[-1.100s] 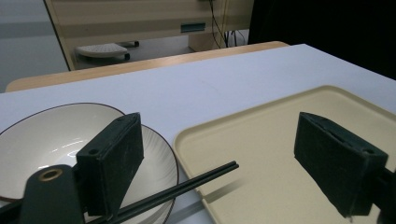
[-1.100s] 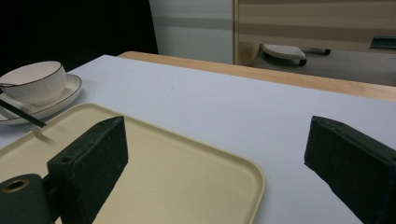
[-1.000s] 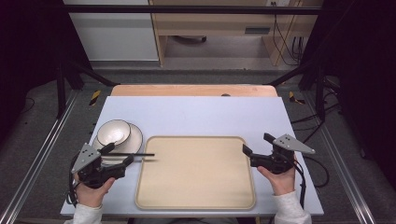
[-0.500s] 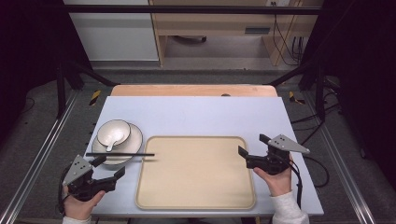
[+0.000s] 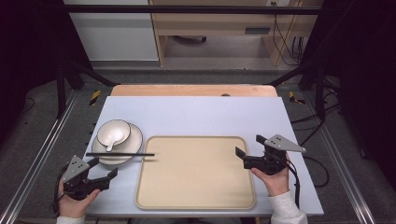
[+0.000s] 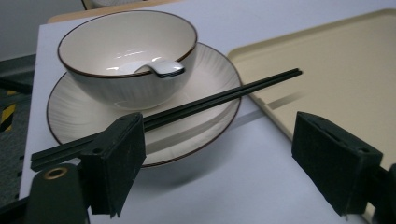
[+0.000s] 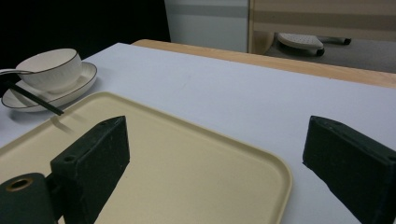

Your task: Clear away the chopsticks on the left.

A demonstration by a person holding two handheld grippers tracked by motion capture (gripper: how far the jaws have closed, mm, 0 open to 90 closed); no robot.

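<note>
Two grippers sit at the near edge of the table point(image 5: 196, 114), one in each hand. At near left, the left gripper point(image 5: 102, 171) has its jaws spread wide and grips nothing. At right, the right gripper point(image 5: 250, 149) hovers over the right edge of the tray point(image 5: 196, 177), jaws likewise wide apart and empty. Just beyond the left gripper, black chopsticks point(image 5: 120, 154) lie across the plate point(image 5: 133, 140), tips reaching over the tray's left rim. On the plate stands a bowl point(image 5: 113, 131) with a spoon point(image 5: 111, 142) inside.
</note>
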